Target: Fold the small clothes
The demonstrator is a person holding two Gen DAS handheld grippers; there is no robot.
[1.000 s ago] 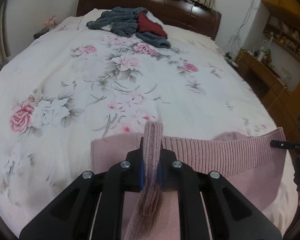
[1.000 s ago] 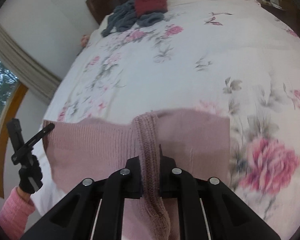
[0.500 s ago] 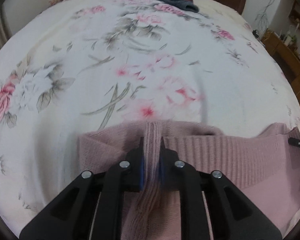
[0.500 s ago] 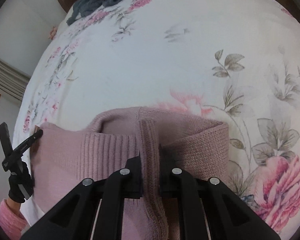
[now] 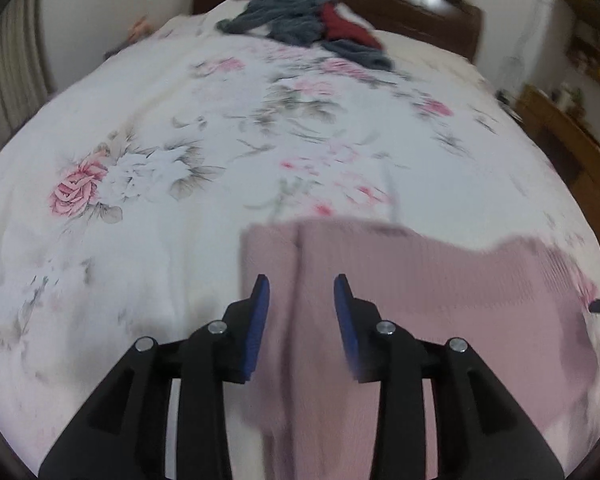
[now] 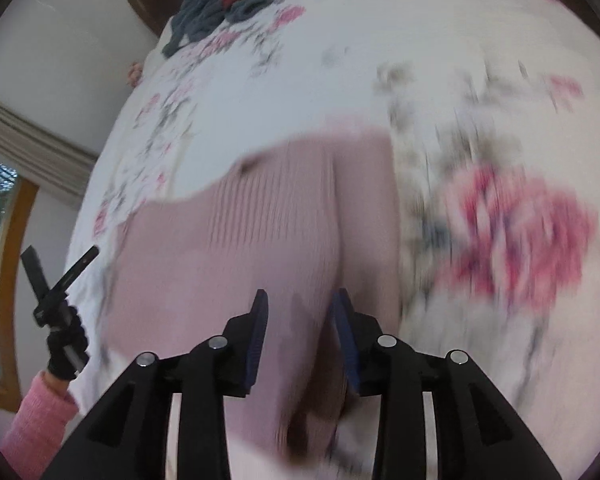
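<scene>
Fold step just laid down: the dusty-pink ribbed knit garment (image 5: pixel 440 300) lies flat on the near part of the white floral bedspread (image 5: pixel 160 128), doubled edge facing the far side. The left gripper (image 5: pixel 300 300) has its jaws spread wide with nothing between them, blue pads either side of a ridge in the knit. The right gripper (image 6: pixel 298 312) is the same: jaws wide apart, empty, hovering over the right end of the garment, where a crease runs near-to-far. Both views are motion-blurred, so I can't tell whether the pads touch the fabric.

Judgement: one fold looks done and released. The next move probably calls for a fresh pinch on one side edge, to bring it across for a second fold, or for smoothing the ridges first.

A pile of grey and dark red clothes (image 5: pixel 312 28) sits far off by the dark wooden headboard (image 5: pixel 420 4), well apart from the work. A gloved hand (image 6: pixel 66 348) with a pink sleeve holds the left tool. Wooden furniture (image 5: pixel 560 140) stands at the right. Nothing blocks the garment; the risk is the loose knit bunching.
</scene>
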